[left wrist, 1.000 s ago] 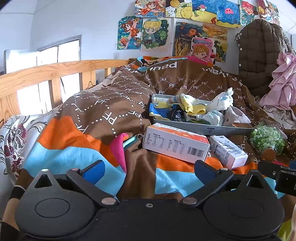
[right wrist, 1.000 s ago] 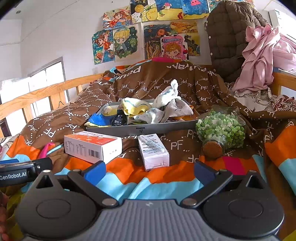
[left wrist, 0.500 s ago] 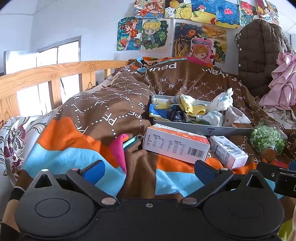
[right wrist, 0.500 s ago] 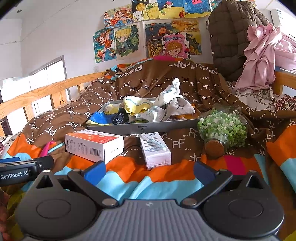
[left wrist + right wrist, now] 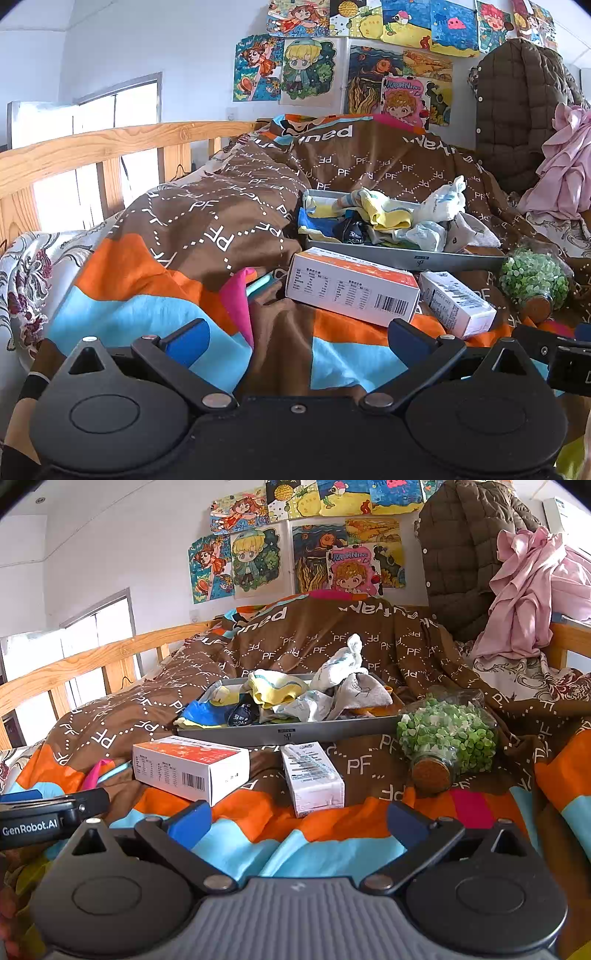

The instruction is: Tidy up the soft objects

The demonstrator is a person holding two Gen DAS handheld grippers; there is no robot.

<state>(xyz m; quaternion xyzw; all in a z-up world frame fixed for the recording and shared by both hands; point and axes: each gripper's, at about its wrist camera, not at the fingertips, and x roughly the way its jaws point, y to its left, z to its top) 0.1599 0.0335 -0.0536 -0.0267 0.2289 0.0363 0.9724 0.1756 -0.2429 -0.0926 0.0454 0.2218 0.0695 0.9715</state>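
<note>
A shallow grey tray (image 5: 402,255) (image 5: 295,732) lies on a brown, orange and blue quilt, piled with small soft items: a yellow sock (image 5: 384,214) (image 5: 275,690), a white sock (image 5: 443,203) (image 5: 338,666), and blue and dark pieces. My left gripper (image 5: 299,338) stands open near the quilt's front, well short of the tray, nothing between its blue pads. My right gripper (image 5: 297,821) is open too, hovering over the quilt in front of two boxes.
An orange-topped white box (image 5: 351,290) (image 5: 188,766) and a smaller white box (image 5: 456,304) (image 5: 312,775) lie before the tray. A corked jar of green bits (image 5: 447,738) lies at the right. A wooden bed rail (image 5: 92,155) runs along the left. Clothes (image 5: 524,590) hang at the right.
Both views have drifted very slightly; the right gripper edged a little closer to the boxes. Nothing was gripped or released.
</note>
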